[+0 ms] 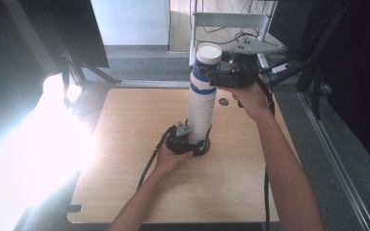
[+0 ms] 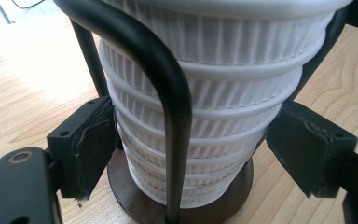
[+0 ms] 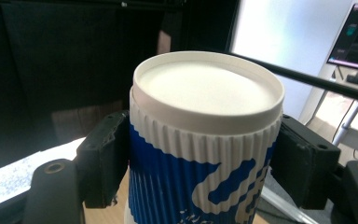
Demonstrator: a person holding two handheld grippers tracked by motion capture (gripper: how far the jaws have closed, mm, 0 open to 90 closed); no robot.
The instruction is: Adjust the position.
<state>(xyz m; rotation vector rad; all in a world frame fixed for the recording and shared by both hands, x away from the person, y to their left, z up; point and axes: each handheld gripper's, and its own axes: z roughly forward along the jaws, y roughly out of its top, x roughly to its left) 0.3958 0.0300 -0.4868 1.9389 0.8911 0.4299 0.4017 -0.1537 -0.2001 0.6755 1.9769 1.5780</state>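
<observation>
The left claw (image 1: 192,139) at 6 o'clock on the counter (image 1: 125,183) clamps the base of the cup stack (image 1: 201,115), which stands in a black wire holder (image 2: 168,93). At 12 o'clock, the right claw (image 1: 212,77) grips the top cup (image 3: 205,140), pads pressing its ribbed sleeve.

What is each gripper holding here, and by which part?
The right gripper clamps the top cup of the stack just below its rim. The left gripper grips the cup stack near its bottom, just above the dark round base.
</observation>
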